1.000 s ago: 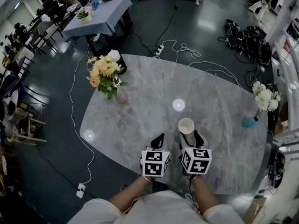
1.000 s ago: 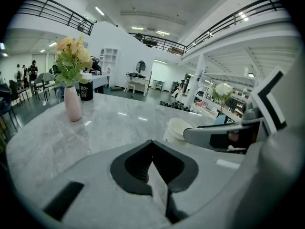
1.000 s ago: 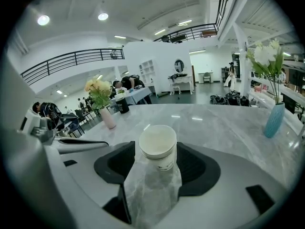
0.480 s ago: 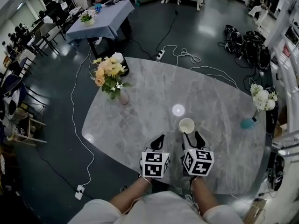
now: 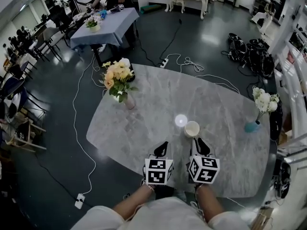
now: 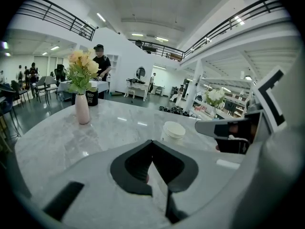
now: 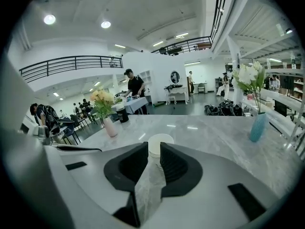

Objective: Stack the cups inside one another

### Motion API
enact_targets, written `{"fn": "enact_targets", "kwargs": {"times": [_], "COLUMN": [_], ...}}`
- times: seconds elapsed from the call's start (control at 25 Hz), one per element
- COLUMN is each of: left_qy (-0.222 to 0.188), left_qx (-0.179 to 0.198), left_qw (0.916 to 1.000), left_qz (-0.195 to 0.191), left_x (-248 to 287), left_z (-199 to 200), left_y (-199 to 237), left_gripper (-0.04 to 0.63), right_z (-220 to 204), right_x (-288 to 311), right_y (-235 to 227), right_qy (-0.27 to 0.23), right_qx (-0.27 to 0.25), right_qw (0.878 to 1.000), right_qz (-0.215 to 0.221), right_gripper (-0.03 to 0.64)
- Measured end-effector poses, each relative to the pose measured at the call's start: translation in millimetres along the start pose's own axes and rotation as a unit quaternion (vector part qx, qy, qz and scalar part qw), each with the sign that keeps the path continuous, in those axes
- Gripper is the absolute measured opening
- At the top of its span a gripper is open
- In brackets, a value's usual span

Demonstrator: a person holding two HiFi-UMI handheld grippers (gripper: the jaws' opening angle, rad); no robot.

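A cup [image 5: 192,128] stands on the counter [image 5: 144,123], just past the right gripper [image 5: 198,143].
Its jaws have just been closing, a small gap left, nothing inside. The left gripper's [image 5: 162,149] jaws are together, empty.

Cup [image 5: 191,128] on the table [image 5: 144,128] near you, flower vase [image 5: 128,101] far left of it, second vase [image 5: 252,126] at your right edge
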State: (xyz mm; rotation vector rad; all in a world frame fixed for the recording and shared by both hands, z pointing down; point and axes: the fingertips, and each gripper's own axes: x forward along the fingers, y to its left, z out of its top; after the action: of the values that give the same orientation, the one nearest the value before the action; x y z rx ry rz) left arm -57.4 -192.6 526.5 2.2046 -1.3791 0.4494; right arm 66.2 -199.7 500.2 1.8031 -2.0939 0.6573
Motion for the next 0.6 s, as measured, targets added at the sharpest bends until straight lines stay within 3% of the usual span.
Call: {"fn": "enact_targets", "kwargs": {"times": [0.16,0.6], "left_qy": [-0.004,-0.004], "left_qx": [0.005,0.048], "left_qw": [0.9999,0.9968], "left_qz": [-0.01,-0.064], "left_x": [-12.7,-53.2], "left_z": [-3.1,-5.9], "left_y": [0.7,16.8], "left_gripper": [-0.003,-0.003], "right_z": [-2.9,-12.7], "right_x": [-11.5,-40.4], "right_y": [4.6,37.2], "right_qy": [0.001,-0.012], "right_qx": [-0.007,0.007], "right_qw": [1.0,0.998], "right_qz": [-0.016,-0.059], "right_gripper": [0.02,0.012]}}
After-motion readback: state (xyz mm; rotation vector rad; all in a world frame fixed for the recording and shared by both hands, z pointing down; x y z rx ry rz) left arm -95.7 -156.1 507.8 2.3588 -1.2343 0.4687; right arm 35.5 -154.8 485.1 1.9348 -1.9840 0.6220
